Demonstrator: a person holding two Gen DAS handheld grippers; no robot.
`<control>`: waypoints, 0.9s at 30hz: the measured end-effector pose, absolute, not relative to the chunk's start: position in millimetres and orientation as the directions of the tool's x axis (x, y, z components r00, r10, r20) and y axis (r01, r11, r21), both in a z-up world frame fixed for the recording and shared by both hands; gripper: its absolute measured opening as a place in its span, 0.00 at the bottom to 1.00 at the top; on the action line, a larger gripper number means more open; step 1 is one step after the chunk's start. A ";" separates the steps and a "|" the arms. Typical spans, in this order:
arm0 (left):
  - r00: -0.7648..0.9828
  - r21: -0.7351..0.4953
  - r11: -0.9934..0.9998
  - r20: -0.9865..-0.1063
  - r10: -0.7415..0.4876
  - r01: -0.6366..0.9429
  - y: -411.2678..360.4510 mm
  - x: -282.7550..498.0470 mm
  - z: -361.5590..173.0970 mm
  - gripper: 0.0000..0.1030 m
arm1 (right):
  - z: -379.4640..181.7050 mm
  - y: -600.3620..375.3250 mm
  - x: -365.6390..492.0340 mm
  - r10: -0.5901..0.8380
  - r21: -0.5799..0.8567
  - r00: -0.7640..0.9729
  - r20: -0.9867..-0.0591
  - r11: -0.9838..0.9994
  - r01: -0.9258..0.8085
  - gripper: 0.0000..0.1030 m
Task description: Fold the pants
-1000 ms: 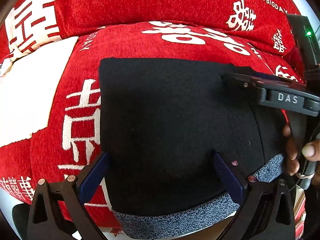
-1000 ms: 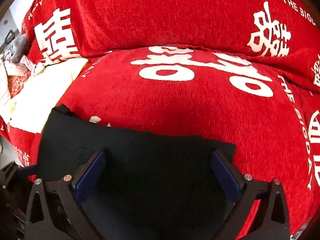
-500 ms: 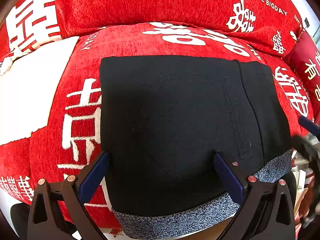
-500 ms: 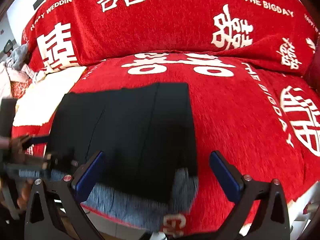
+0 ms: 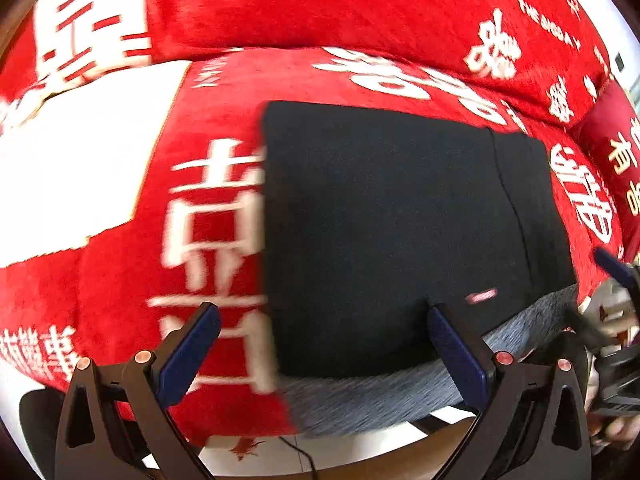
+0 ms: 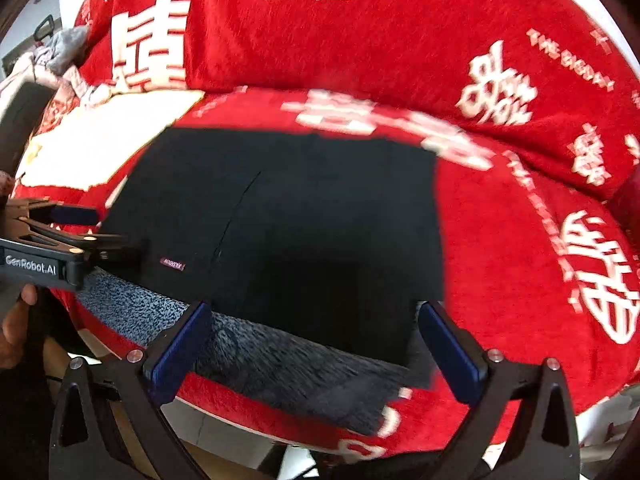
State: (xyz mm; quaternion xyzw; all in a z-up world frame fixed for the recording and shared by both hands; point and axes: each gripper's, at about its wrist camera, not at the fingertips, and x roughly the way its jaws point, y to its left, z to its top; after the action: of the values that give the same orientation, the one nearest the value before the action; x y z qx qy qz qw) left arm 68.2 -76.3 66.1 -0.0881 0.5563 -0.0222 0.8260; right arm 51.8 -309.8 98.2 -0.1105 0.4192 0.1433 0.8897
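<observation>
The black pants [image 5: 392, 232] lie folded square at the sofa [image 5: 360, 12] seat's front edge, so the left hand-held gripper [image 5: 324, 344] and right hand-held gripper [image 6: 316, 340] gape wide and empty.

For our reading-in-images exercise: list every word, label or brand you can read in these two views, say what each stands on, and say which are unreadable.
"GenRobot.AI": on the left gripper body, right wrist view.
"THE BIGDAY": white letters on the red sofa cover, blurred but legible.
"WEDDING": partly cut off at the cover's top edge, right wrist view.
Large white Chinese characters on the cover: decorative, too blurred to transcribe.
Small pink tag on the folded black pants: too small to read.
</observation>
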 end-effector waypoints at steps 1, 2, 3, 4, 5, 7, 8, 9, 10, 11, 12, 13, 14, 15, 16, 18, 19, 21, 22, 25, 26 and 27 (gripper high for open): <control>0.384 -0.175 0.981 -0.914 -0.129 -0.086 -66.7 62.7 66.2 1.00 | 107.5 -313.5 44.3 0.179 -0.070 0.626 -0.759 0.934 -0.351 1.00; 0.388 -0.190 0.976 -0.912 -0.134 -0.108 -57.5 56.9 65.4 1.00 | 114.8 -315.1 37.5 0.202 -0.059 0.638 -0.743 0.930 -0.363 1.00; 0.389 -0.201 0.972 -0.911 -0.139 -0.124 -50.8 52.7 64.0 1.00 | 118.9 -314.6 34.5 0.219 -0.049 0.639 -0.738 0.926 -0.374 1.00; 0.389 -0.209 0.968 -0.911 -0.140 -0.141 -44.9 49.2 61.5 1.00 | 120.1 -311.5 32.0 0.235 -0.040 0.634 -0.737 0.921 -0.388 1.00; 0.382 -0.208 0.965 -0.914 -0.135 -0.158 -40.7 47.4 56.8 1.00 | 117.3 -306.6 30.9 0.244 -0.036 0.625 -0.742 0.916 -0.400 1.00; 0.356 -0.200 0.965 -0.926 -0.129 -0.172 -38.9 48.2 46.4 1.00 | 100.0 -296.4 36.0 0.238 -0.028 0.594 -0.768 0.915 -0.403 1.00; 0.349 -0.197 0.965 -0.928 -0.128 -0.171 -40.4 48.7 42.4 1.00 | 89.0 -294.4 41.9 0.231 -0.016 0.572 -0.787 0.919 -0.394 1.00; 0.351 -0.196 0.966 -0.928 -0.128 -0.168 -42.1 48.4 41.3 1.00 | 76.4 -294.3 49.5 0.220 0.000 0.541 -0.812 0.926 -0.377 1.00; 0.350 -0.194 0.968 -0.928 -0.128 -0.161 -44.1 48.3 41.5 1.00 | 63.1 -294.0 57.0 0.192 -0.003 0.516 -0.835 0.936 -0.353 1.00; 0.353 -0.185 0.971 -0.928 -0.120 -0.154 -45.1 48.0 44.2 1.00 | 60.1 -291.0 56.9 0.156 -0.046 0.533 -0.832 0.937 -0.346 1.00; 0.359 -0.184 0.972 -0.926 -0.121 -0.148 -44.5 48.6 47.4 1.00 | 62.7 -287.0 55.1 0.138 -0.081 0.545 -0.827 0.930 -0.358 1.00; 0.369 -0.198 0.970 -0.920 -0.134 -0.142 -42.3 47.9 52.4 1.00 | 69.8 -285.1 52.4 0.136 -0.096 0.545 -0.827 0.922 -0.375 1.00; 0.383 -0.227 0.963 -0.910 -0.158 -0.144 -37.8 47.3 58.1 1.00 | 77.9 -287.2 49.5 0.147 -0.093 0.553 -0.820 0.919 -0.382 1.00; 0.395 -0.259 0.955 -0.900 -0.183 -0.147 -32.0 47.8 62.9 1.00 | 86.3 -291.1 46.7 0.156 -0.092 0.569 -0.807 0.920 -0.382 1.00; 0.404 -0.295 0.944 -0.890 -0.214 -0.151 -26.5 49.2 66.8 1.00 | 97.4 -298.1 44.3 0.159 -0.094 0.594 -0.788 0.923 -0.373 1.00; 0.401 -0.347 0.926 -0.877 -0.265 -0.147 -23.4 55.6 69.1 1.00 | 112.9 -320.5 47.6 0.152 -0.083 0.618 -0.771 0.939 -0.334 1.00; 0.389 -0.357 0.924 -0.877 -0.281 -0.136 -26.2 60.9 67.7 1.00 | 114.6 -333.2 51.2 0.152 -0.064 0.613 -0.775 0.946 -0.316 1.00; 0.369 -0.362 0.926 -0.879 -0.300 -0.110 -35.4 69.6 64.3 1.00 | 109.6 -361.6 62.6 0.161 0.002 0.578 -0.800 0.964 -0.267 1.00; 0.358 -0.367 0.926 -0.880 -0.314 -0.091 -42.6 75.3 61.7 1.00 | 105.7 -372.9 67.9 0.178 0.044 0.556 -0.812 0.969 -0.245 1.00; 0.323 -0.354 0.933 -0.892 -0.317 -0.064 -59.6 89.5 51.5 1.00 | 90.7 -402.9 81.7 0.233 0.170 0.497 -0.836 0.971 -0.170 1.00; 0.309 -0.363 0.930 -0.893 -0.328 -0.063 -63.0 93.4 46.9 1.00 | 85.7 -409.6 86.6 0.253 0.204 0.479 -0.840 0.967 -0.153 1.00; 0.301 -0.377 0.924 -0.890 -0.342 -0.068 -64.4 96.3 43.7 1.00 | 81.8 -412.7 89.9 0.279 0.235 0.469 -0.838 0.960 -0.151 1.00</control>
State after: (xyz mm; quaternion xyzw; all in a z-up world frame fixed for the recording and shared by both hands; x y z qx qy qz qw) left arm 96.3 -64.4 43.7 -0.1752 0.5846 -0.0868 0.7874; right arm 89.9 -412.7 81.8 0.0638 0.4996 0.1257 0.8547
